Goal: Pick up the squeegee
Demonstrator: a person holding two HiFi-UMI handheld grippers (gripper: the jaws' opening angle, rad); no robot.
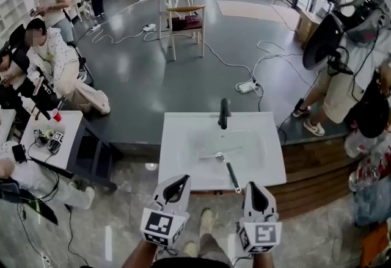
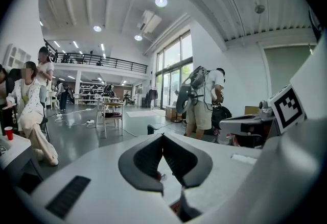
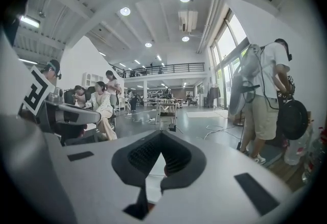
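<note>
The squeegee [image 1: 232,175] is a slim tool with a dark handle. It lies in the white sink [image 1: 177,138], with the handle over the front rim and its pale head toward the drain. My left gripper [image 1: 182,181] hovers just in front of the sink's near edge, left of the handle, jaws shut and empty [image 2: 163,137]. My right gripper [image 1: 253,187] sits just right of the handle's end, also shut with nothing in it [image 3: 161,134]. Neither gripper touches the squeegee. Both gripper views look out across the sink top, and the tool is not clear in either of them.
A black faucet [image 1: 224,113] stands at the sink's back. A person with a backpack [image 1: 348,77] stands to the right by a wooden step [image 1: 317,169]. Several seated people and a small table with a red cup [image 1: 55,116] are on the left. Cables cross the floor beyond.
</note>
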